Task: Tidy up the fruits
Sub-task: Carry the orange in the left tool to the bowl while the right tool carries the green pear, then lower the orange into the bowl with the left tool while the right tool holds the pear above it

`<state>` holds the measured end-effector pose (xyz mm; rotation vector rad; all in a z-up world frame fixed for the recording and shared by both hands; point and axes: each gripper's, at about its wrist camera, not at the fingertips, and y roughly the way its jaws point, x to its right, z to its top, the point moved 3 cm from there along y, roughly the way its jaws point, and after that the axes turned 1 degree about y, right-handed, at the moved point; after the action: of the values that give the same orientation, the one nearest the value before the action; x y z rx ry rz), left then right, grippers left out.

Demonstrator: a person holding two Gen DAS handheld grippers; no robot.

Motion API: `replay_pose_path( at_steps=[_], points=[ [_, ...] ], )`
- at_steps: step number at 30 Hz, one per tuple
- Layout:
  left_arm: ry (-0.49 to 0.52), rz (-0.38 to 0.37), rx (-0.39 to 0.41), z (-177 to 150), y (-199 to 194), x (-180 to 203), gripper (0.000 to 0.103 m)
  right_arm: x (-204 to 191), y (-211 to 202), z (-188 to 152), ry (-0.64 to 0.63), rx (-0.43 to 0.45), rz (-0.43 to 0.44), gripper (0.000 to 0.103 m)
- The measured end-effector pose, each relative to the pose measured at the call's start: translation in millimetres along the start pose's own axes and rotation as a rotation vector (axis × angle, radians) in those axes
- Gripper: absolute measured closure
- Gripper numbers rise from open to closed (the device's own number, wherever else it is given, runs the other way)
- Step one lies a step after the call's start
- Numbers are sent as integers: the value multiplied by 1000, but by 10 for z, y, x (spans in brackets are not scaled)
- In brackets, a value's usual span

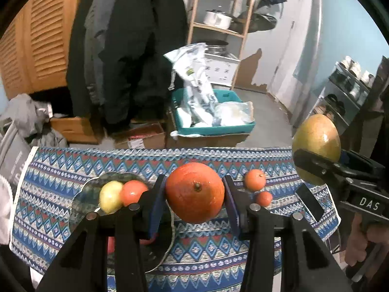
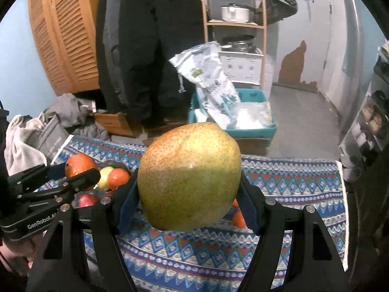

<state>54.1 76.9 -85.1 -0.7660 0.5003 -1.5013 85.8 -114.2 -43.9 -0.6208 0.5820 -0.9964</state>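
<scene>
Left tool (image 1: 194,192) is clenched on a big round orange citrus fruit (image 1: 194,192), blue pads pressed vs. both sides, stem end facing the cam; fruit is held up off the table w/ the blue, red & white zigzag-patterned cloth (image 1: 206,238), just right of the dark green scallop-edged plate (image 1: 82,194). Right tool (image 2: 189,177) is clenched on a large yellow-green speckled pear (image 2: 189,177) w/ a reddish blush at top, also lifted clear of the cloth; in the left wrist view the same pear (image 1: 316,143) & right tool (image 1: 313,168) sit well right of the plate, past the cloth's right edge. On the plate: a pale yellow round fruit (image 1: 110,196) touching a small orange-red fruit (image 1: 133,192), both at the plate's far side; a red fruit (image 2: 86,200) lies nearer on the plate, partly hidden behind the tools. Right of the plate, on the cloth, beyond the held citrus: a small orange mandarin (image 1: 254,179) and, just beside it, a smaller orange-red one (image 1: 264,198), apart from the plate. Far beyond the plate, on the floor: a teal plastic bin (image 1: 218,127) stuffed w/ white bags, cardboard boxes, a wooden shelf rack (image 1: 245,24) w/ a metal pot (image 1: 218,18), dark coats hanging by a louvred wooden door (image 1: 48,36).
</scene>
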Motion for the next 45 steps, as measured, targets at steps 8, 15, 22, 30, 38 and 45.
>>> replay_pose_path(
  at_steps=[8, 15, 22, 30, 38, 45],
  points=[
    [-52, 48, -8, -72, 16, -381, 57, -351, 220, 78, -32, -14, 43, 31],
    [-100, 82, -19, -173, 12, -743, 57, -683, 434, 120, -63, -37, 77, 31],
    [-148, 100, -80, -364, 203, -1092, 57, -964, 722, 76, -76, -82, 125, 31],
    [-176, 110, -152, -574, 532, -1367, 57, -1211, 1134, -79, -100, -152, 159, 31],
    [-193, 105, -220, -724, 803, -1458, 57, -1272, 1407, -200, -103, -208, 156, 31],
    [-221, 101, -271, -809, 972, -1535, 57, -1253, 1523, -261, -92, -238, 152, 31]
  ],
)
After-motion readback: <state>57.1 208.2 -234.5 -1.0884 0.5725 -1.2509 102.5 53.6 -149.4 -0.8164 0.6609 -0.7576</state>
